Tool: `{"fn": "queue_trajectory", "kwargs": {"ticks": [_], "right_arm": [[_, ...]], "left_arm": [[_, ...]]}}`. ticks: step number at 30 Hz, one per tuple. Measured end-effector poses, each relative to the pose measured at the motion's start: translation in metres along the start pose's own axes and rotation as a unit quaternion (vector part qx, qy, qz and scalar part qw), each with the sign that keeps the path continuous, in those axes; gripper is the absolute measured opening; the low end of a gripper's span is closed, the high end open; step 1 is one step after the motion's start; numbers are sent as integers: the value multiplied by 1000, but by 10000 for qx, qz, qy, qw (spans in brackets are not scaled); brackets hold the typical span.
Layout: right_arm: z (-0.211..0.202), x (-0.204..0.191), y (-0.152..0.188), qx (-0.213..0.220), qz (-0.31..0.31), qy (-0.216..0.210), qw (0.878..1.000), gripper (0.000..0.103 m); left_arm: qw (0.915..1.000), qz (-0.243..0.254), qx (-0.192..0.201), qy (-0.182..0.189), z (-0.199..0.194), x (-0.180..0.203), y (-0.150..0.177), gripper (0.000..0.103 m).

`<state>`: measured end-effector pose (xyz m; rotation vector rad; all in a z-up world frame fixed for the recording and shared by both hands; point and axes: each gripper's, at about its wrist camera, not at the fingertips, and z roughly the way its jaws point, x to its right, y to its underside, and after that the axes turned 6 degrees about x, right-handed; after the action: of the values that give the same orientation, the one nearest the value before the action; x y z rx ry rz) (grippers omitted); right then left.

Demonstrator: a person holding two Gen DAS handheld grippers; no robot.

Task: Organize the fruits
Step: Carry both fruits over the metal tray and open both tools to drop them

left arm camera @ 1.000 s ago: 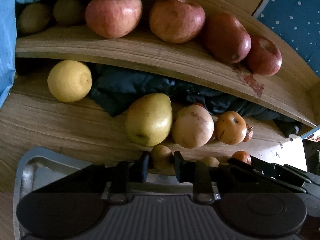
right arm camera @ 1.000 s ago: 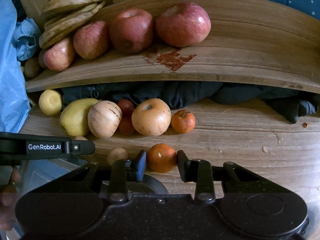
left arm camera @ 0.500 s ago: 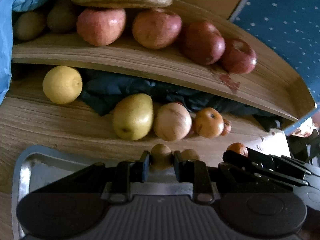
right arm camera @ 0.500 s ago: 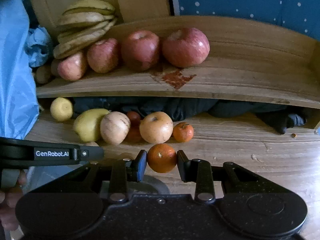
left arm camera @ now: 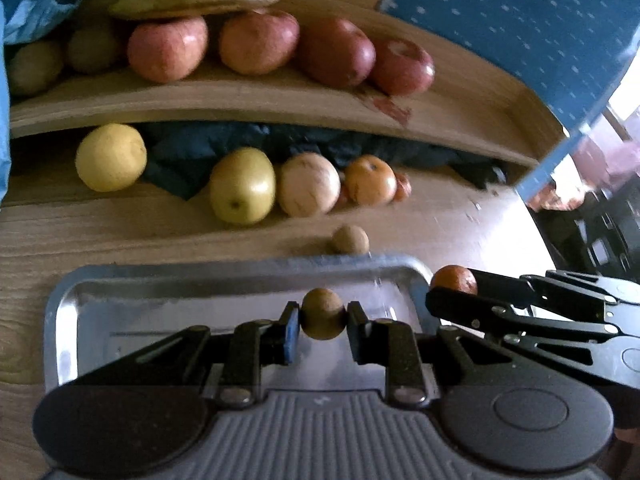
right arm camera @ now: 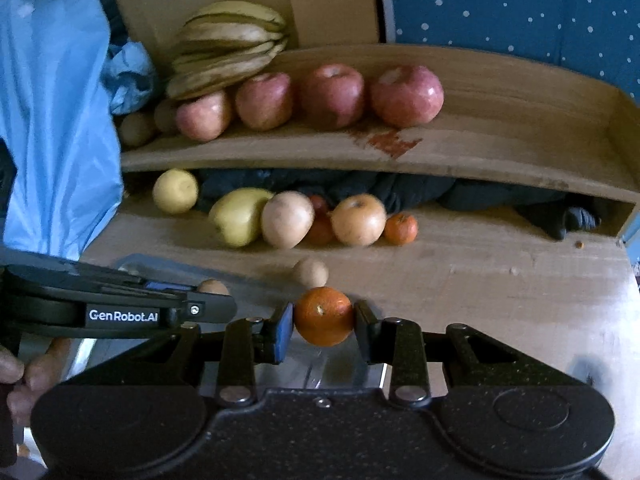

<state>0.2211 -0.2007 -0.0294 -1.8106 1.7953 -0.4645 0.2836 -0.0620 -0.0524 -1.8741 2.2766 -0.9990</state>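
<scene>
My left gripper is shut on a small brown round fruit and holds it above the metal tray. My right gripper is shut on a mandarin orange, near the tray's right end. In the left wrist view the right gripper reaches in from the right with the mandarin. In the right wrist view the left gripper comes in from the left with the brown fruit. A second small brown fruit lies on the table just beyond the tray.
A lemon, a yellow-green pear, a pale round fruit and an orange-toned apple line the table in front of dark cloth. Red apples and bananas sit on the wooden shelf. A blue bag hangs left.
Both grippers have lifted and pulled back from the fruit row, each carrying its fruit. The tray now shows much more fully under them.
</scene>
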Motion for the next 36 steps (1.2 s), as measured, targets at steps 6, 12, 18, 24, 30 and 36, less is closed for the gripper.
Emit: {"fn": "queue_trajectory", "kwargs": {"ticks": [6, 12, 18, 24, 30, 36], "right_arm": [[-16, -20, 24, -165, -13, 35, 9999, 35], [-24, -41, 56, -417, -3, 133, 9990, 35], [-29, -55, 78, -582, 29, 166, 9982, 35], [-30, -61, 89, -673, -26, 200, 9975, 35], [-31, -61, 95, -697, -80, 150, 9974, 35], [-33, -60, 97, -629, -158, 81, 9979, 35]], "left_arm": [[9982, 354, -290, 391, -7, -5, 13, 28], [9920, 930, -541, 654, -12, -4, 30, 28], [9831, 1404, -788, 876, -20, -2, 50, 28], [9813, 1443, -901, 903, -23, -1, 62, 28], [9819, 1428, -939, 817, -27, 3, 71, 28], [9854, 1283, -888, 677, -26, 3, 77, 28]]}}
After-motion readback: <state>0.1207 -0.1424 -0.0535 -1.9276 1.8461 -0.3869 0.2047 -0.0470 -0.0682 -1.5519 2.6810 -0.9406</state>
